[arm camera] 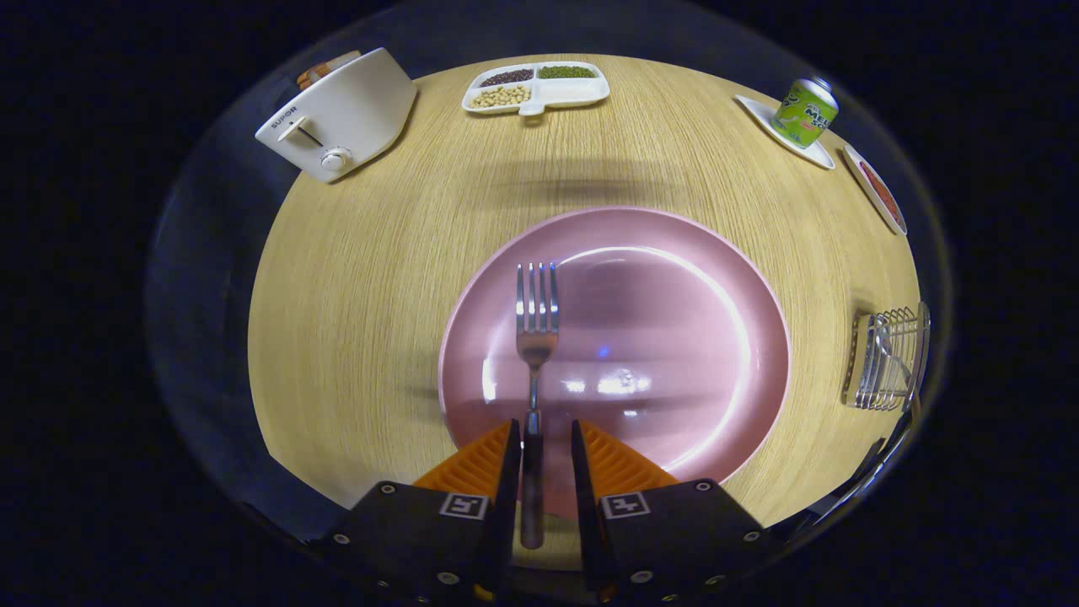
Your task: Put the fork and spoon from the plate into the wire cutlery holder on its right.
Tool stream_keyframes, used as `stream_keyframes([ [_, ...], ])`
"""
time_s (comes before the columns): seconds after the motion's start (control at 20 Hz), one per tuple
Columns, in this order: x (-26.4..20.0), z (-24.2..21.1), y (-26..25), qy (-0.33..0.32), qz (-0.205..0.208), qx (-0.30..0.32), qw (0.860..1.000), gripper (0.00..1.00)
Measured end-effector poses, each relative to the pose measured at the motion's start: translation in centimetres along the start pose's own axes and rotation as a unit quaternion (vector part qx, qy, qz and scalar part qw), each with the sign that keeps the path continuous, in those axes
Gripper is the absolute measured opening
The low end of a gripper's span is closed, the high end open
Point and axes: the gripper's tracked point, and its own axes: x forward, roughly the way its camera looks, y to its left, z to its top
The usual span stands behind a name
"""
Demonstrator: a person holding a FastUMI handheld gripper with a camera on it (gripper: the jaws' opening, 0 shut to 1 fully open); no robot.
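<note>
A silver fork [536, 324] lies on the pink plate [700, 337], tines pointing away from me. Its handle runs back between my fingers and sits close to the left one. My gripper [544, 428] is open by a narrow gap and straddles the handle at the plate's near rim; a gap shows between the handle and the right finger. The wire cutlery holder [887, 361] stands on the table to the right of the plate, with what looks like a metal utensil inside it.
On the wooden table, a white toaster [341, 114] stands far left and a divided dish of beans [535, 86] at the far edge. A green can [805, 111] sits on a white saucer far right, beside a small dish [877, 198].
</note>
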Motion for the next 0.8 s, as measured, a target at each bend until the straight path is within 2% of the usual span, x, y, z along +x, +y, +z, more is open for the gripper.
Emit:
stream_keyframes([
  [0.05,0.0,0.0,0.1,-0.002,-0.001,0.000,1.000,0.20],
  [0.15,-0.1,-0.2,0.2,-0.002,0.002,-0.004,1.000,0.09],
  [0.45,-3.1,0.4,-2.5,-0.034,0.005,0.011,0.999,0.06],
  [0.8,-7.6,0.0,-11.7,-0.069,-0.025,0.069,0.995,0.06],
])
